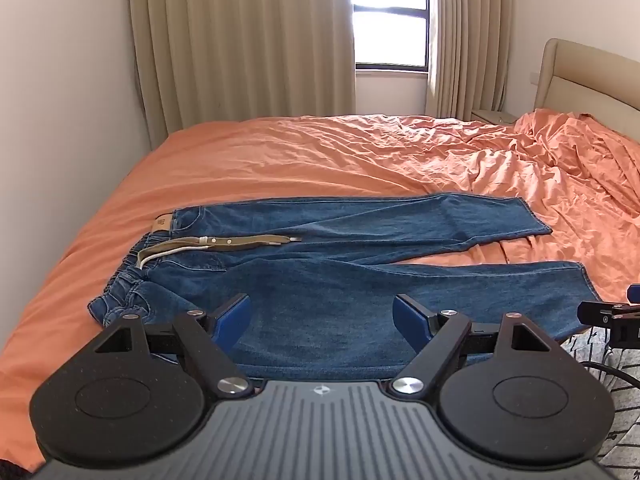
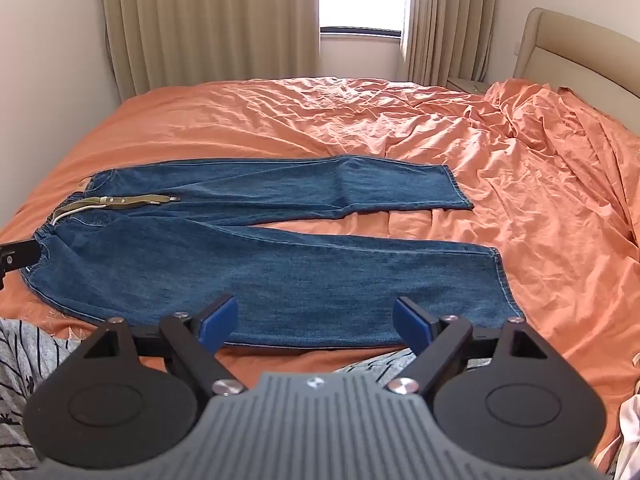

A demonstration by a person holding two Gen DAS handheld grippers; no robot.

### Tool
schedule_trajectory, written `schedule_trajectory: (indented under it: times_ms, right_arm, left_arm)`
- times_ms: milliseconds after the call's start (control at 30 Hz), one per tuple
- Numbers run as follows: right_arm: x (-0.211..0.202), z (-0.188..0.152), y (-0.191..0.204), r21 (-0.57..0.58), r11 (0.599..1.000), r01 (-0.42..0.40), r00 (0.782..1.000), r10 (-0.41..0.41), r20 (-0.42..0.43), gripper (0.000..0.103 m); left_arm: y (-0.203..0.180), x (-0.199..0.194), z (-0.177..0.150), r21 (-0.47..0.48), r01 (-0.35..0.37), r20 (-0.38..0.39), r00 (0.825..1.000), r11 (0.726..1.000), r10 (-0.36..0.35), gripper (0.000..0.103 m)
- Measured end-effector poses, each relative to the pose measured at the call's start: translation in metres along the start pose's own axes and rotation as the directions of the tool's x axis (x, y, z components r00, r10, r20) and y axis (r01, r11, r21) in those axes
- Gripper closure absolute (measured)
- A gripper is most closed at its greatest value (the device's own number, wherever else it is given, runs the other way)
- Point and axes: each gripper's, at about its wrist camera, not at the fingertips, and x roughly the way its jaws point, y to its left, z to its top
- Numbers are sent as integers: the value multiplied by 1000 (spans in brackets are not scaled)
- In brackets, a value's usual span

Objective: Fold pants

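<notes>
denim first: a pair of blue jeans (image 1: 320, 256) lies spread flat on the bed with the wrinkled orange sheet (image 1: 304, 152), waist toward the left, legs running off to the right. at the far left the gathered elastic waistband (image 1: 124, 280) is bunched up, and an olive-green fabric belt with a white cord (image 1: 208, 243) trails across the top of the jeans. the two legs part into a narrow v, orange sheet showing between them; the farther leg ends at its hem (image 2: 458, 188) about mid-bed, the nearer leg's hem (image 2: 506, 280) sits closer to the right side.

left claw (image 1: 322, 316), black with blue pads, hovers over the thigh area of the nearer leg near the waist, its fingers spread wide and gripping nothing. right claw (image 2: 316, 318) hangs over the near edge of the same leg toward the cuff end, also spread wide and empty.

further right the sheet is rumpled into a heap before the beige padded headboard (image 2: 560, 52). beige curtains (image 1: 240, 40) frame a bright window (image 1: 390, 12) behind the bed.
</notes>
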Motion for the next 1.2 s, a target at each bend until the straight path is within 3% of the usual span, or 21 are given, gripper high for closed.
schedule_trajectory:
  times_ms: [1200]
  right_arm:
    - [-14,1,11,-12,998,60,998,-59,26,22]
  left_arm:
    - [2,1,0,-11,-6,-10,1000,1000,6,9]
